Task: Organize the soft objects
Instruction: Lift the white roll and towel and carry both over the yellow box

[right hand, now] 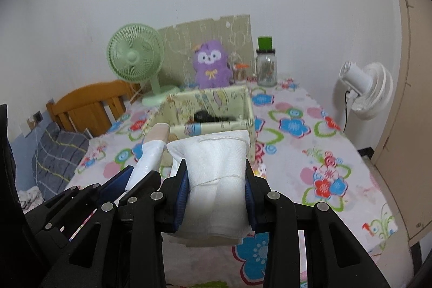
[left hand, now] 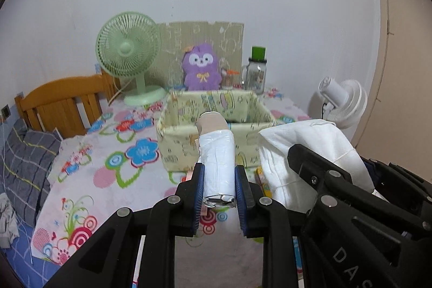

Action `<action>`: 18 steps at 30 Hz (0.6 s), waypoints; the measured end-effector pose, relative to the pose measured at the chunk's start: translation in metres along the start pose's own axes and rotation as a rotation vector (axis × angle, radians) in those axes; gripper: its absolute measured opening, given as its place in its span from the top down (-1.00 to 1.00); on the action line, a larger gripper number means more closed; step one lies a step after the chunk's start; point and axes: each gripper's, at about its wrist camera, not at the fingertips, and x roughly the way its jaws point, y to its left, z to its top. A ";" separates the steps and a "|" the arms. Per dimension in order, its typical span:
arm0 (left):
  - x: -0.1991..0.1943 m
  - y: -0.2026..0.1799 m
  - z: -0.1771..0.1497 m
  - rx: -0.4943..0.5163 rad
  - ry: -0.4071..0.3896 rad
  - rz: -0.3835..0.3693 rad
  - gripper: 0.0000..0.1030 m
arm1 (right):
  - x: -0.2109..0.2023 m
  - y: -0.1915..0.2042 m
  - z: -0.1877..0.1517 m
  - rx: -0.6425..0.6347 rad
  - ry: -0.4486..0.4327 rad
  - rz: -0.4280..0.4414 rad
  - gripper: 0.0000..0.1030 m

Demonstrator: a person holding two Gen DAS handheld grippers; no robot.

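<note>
A: Two loads are seen from the left wrist: a white tube [left hand: 217,166] is clamped by the left gripper [left hand: 219,174], its long axis pointing ahead at the patterned box [left hand: 172,138]. Where is the box placed?

B: Just beyond the tube's far end, lower.

A: And from the right wrist?

B: A folded white cloth [right hand: 217,180] is pinched by the right gripper [right hand: 216,190]; the box lies straight ahead, both grippers about equally near.

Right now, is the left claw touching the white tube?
Touching: left wrist view shows left claw with both blue pads pressed against the white tube.
</note>
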 end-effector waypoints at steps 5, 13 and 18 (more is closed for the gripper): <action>-0.013 0.000 0.014 -0.004 -0.020 -0.010 0.60 | -0.015 0.003 0.014 -0.006 -0.031 0.001 0.25; -0.029 -0.003 0.035 0.004 -0.072 -0.002 0.60 | -0.035 0.006 0.037 -0.016 -0.091 -0.007 0.25; -0.036 -0.005 0.049 0.017 -0.102 0.007 0.60 | -0.042 0.007 0.050 -0.018 -0.112 -0.019 0.25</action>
